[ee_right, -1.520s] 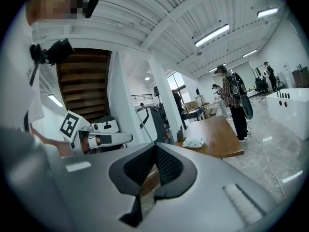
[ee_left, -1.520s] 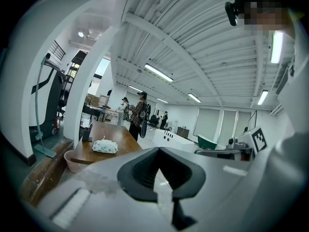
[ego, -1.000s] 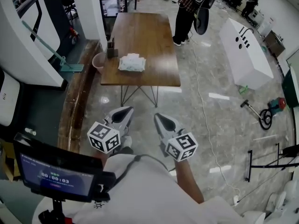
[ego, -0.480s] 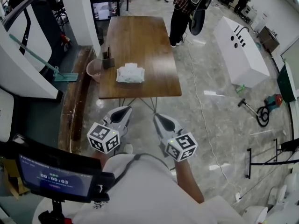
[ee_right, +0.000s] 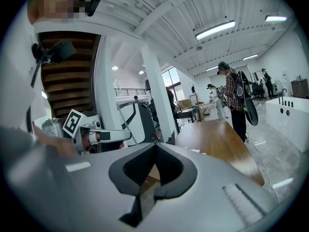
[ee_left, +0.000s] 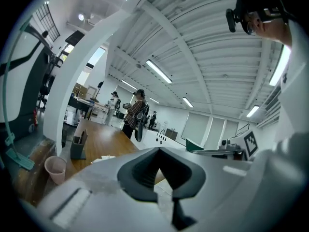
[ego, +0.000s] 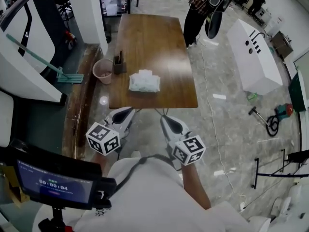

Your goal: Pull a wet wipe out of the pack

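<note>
The wet wipe pack (ego: 144, 82), white and soft, lies on the near half of a brown wooden table (ego: 154, 37). Both grippers hang in front of my body, short of the table's near edge and apart from the pack. My left gripper (ego: 126, 112) points toward the table with its jaws shut and nothing between them. My right gripper (ego: 164, 119) is beside it, also shut and empty. In the left gripper view the shut jaws (ee_left: 159, 151) fill the bottom, and the pack (ee_left: 103, 158) shows small beyond them. The right gripper view shows its shut jaws (ee_right: 155, 147) before the table (ee_right: 217, 137).
A dark pen holder (ego: 118, 66) stands at the table's left edge and a pink bin (ego: 103, 70) sits on the floor beside it. A person (ego: 203, 4) stands at the table's far right corner. A white box (ego: 253, 54) and a cable lie on the floor to the right.
The table and pack now sit lower and nearer in the head view, with the near edge close to the gripper tips. Both grippers keep their pose and stay shut.
</note>
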A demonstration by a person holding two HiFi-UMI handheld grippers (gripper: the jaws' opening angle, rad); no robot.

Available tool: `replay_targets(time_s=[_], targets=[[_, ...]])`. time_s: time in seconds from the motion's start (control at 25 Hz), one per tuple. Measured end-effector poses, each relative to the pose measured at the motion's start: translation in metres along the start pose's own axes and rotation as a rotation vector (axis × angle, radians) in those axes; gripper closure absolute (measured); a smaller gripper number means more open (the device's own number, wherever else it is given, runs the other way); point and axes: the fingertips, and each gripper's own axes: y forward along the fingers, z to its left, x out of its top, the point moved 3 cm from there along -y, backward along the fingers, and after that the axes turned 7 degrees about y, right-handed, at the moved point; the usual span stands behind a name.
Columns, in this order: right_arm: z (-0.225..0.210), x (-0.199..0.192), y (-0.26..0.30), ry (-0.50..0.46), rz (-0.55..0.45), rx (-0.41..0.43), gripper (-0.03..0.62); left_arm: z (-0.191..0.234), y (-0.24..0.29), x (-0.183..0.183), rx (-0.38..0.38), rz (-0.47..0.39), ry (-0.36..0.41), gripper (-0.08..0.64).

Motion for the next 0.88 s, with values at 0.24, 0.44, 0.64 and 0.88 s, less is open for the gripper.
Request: replay_targets(time_s=[0.24, 0.44, 0.64, 0.88], targets=[[-0.011, 0.001, 0.032, 0.016, 0.04, -0.007, 0.586, 0.035, 0.003, -0.012, 0.031, 0.035, -0.037, 0.555], [-0.035, 0.007, 0.054, 0.022, 0.049, 0.009, 0.587, 0.055, 0.019, -0.018, 0.068, 0.053, -0.065, 0.555], [-0.059, 0.021, 0.089, 0.003, 0.074, 0.074, 0.587, 0.084, 0.04, -0.011, 0.165, 0.059, -0.052, 0.555], [-0.087, 0.054, 0.134, -0.04, 0.095, 0.174, 0.586, 0.113, 0.074, 0.016, 0.257, 0.031, -0.036, 0.555]])
